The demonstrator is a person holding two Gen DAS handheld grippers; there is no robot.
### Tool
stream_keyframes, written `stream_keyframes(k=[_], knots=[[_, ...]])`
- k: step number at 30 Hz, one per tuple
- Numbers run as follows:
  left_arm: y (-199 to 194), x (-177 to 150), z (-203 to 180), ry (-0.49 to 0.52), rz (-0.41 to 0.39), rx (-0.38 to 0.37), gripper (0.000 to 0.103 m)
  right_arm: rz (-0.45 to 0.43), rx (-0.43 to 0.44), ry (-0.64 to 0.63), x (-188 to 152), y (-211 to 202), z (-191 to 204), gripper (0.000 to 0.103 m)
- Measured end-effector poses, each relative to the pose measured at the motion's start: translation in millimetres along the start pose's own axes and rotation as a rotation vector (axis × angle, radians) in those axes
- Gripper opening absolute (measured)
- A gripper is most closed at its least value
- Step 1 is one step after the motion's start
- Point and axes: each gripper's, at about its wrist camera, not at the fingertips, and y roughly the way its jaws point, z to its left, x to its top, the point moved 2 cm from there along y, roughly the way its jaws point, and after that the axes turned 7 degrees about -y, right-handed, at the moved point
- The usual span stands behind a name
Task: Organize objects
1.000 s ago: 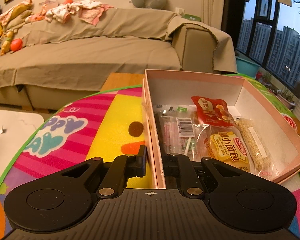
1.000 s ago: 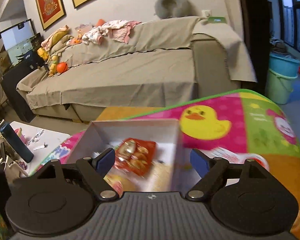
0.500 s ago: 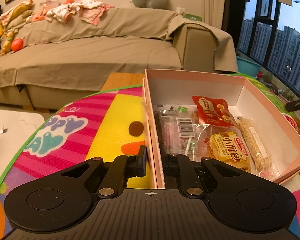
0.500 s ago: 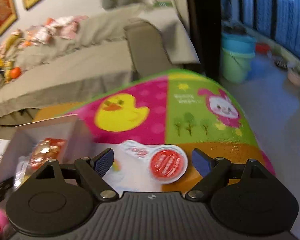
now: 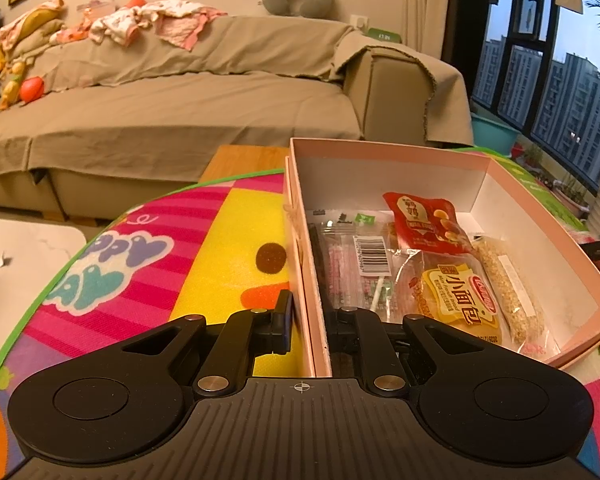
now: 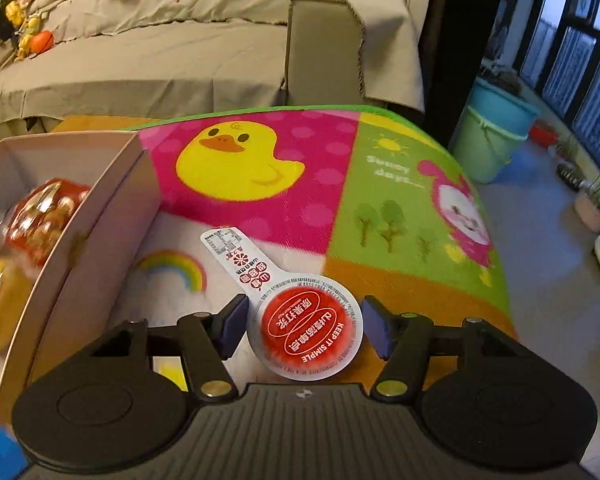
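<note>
While left gripper stays clamped on box wall, right gripper jaws closing around jelly cup, not yet touching; grab likely next.

1. The left wrist view sits low and close at the pink box's left wall, facing the sofa.
2. The right wrist view tilts down over the play mat's right part; both share box, mat and sofa.

Pink box, red-lidded cup, duck-patterned mat
</note>
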Motion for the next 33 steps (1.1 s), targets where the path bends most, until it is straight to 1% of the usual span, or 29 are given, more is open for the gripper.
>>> stream_keyframes(k=[3,5,7,10,12,15,18,22,23,24,26,28,30,33], knots=[[0,0,0,0.0,0.0,0.0,0.014,-0.077,0.016,0.033,-12,-38,-5,0.061],[0,0,0,0.0,0.0,0.0,0.014,-0.129,0.006,0.06,-22,-69,-9,0.061],[0,1,0,-0.002,0.0,0.003,0.014,-0.162,0.009,0.088,-37,-98,-10,0.061],[0,0,-1,-0.003,0.001,0.007,0.014,-0.179,0.039,0.083,-63,-126,-1,0.061],[0,0,-2,-0.005,0.002,0.01,0.014,-0.169,0.047,0.082,-85,-139,12,0.061],[-1,0,-2,-0.006,0.003,0.014,0.014,-0.14,0.047,0.104,-109,-145,29,0.061],[-1,-1,-3,-0.006,0.004,0.015,0.014,-0.097,0.052,0.116,-127,-137,47,0.062],[-2,-1,-3,-0.006,0.003,0.015,0.014,-0.031,0.209,0.17,-143,-128,66,0.063],[-2,-1,-3,-0.006,0.003,0.015,0.014,-0.025,0.253,0.18,-144,-128,70,0.069],[-2,-1,-3,-0.006,0.003,0.015,0.014,-0.027,0.286,0.185,-144,-129,74,0.073],[-2,-1,-3,-0.006,0.003,0.014,0.014,-0.046,0.368,0.182,-142,-133,81,0.073],[-2,-1,-3,-0.006,0.003,0.014,0.014,-0.074,0.41,0.158,-137,-138,91,0.076],[-2,-1,-3,-0.006,0.003,0.014,0.014,-0.121,0.411,0.115,-136,-147,99,0.08],[-2,-1,-3,-0.006,0.003,0.015,0.014,-0.18,0.332,0.079,-131,-156,99,0.08]])
